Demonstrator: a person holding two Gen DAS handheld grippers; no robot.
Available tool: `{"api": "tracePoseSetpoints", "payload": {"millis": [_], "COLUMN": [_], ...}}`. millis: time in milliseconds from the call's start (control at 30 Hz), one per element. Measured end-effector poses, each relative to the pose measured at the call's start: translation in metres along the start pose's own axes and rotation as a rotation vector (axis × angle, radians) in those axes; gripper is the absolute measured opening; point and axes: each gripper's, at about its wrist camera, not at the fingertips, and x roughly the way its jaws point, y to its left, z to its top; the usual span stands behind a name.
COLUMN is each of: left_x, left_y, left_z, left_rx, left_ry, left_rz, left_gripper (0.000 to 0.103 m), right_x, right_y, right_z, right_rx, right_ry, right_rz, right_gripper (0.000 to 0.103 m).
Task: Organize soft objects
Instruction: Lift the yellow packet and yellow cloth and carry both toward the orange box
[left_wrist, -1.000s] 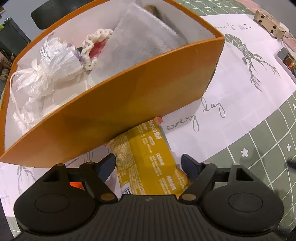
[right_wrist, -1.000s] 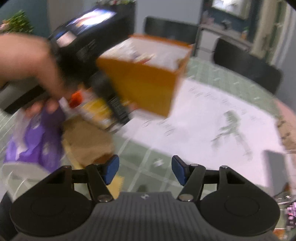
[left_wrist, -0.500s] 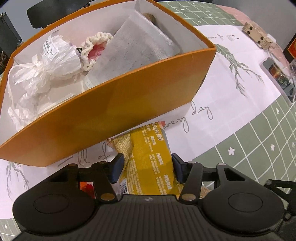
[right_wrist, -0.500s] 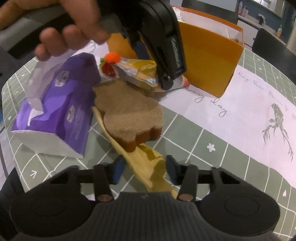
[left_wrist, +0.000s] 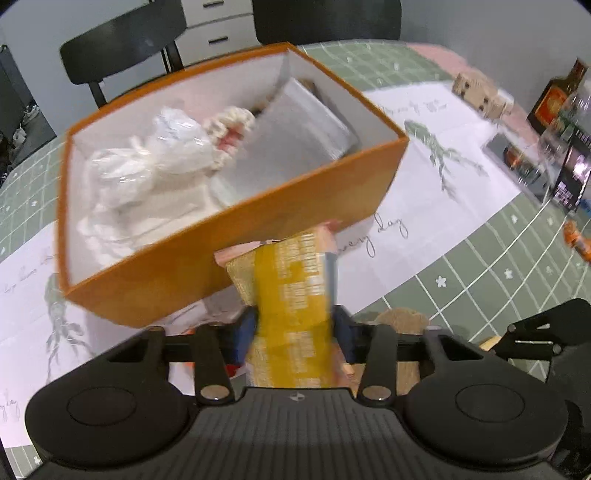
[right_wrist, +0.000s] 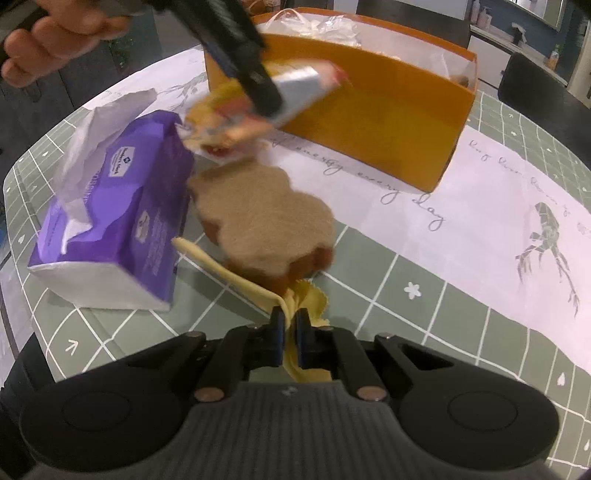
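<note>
My left gripper (left_wrist: 293, 325) holds a yellow snack packet (left_wrist: 291, 280), its jaws still closing on the packet's sides. The packet hangs off the table in front of the orange box (left_wrist: 303, 210). A white wrapped bundle (left_wrist: 147, 162), a crocheted piece and a grey pouch (left_wrist: 295, 133) lie inside the box. In the right wrist view that packet (right_wrist: 295, 86) hangs clamped above the table. My right gripper (right_wrist: 291, 321) is shut on the corner of a yellow cloth (right_wrist: 236, 277). The cloth runs under a brown plush pad (right_wrist: 258, 218).
A purple tissue pack (right_wrist: 122, 206) lies left of the plush pad. A person's hand (right_wrist: 55, 33) grips the left tool. A white printed mat (right_wrist: 480, 206) covers the green grid table. A wooden block (left_wrist: 476, 92) and boxes (left_wrist: 554, 147) stand at the right; black chairs behind.
My left gripper closed on the yellow packet and lifted it off the table toward the box. My right gripper came down and shut on the yellow cloth's corner.
</note>
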Motion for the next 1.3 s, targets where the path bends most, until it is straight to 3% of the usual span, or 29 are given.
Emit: {"api": "tracePoseSetpoints", "payload": {"millis": [333,633,1000,1300], "left_x": [-0.057,-0.067,-0.076,-0.098], "left_y": [0.055,0.103,0.155,0.165], "left_z": [-0.017,-0.063,-0.144,-0.184], "left_rx": [-0.062,-0.067,-0.128,-0.12], "left_ry": [-0.142,-0.121,-0.108,-0.125], "left_rz": [-0.012,0.045,0.022,0.02], "left_gripper": [0.04,0.039,0.039,0.039], "right_x": [-0.007,-0.022,-0.051,-0.063], "right_y": [-0.001,0.022,0.072,0.122], "right_z": [-0.005,-0.016,-0.027,-0.02], "right_rx": [-0.03,-0.117,-0.281,-0.369], "right_ry": [0.019,0.073,0.142,0.139], "right_rz": [-0.049,-0.061,0.044,0.181], "right_gripper": [0.004,0.004,0.003,0.003]}}
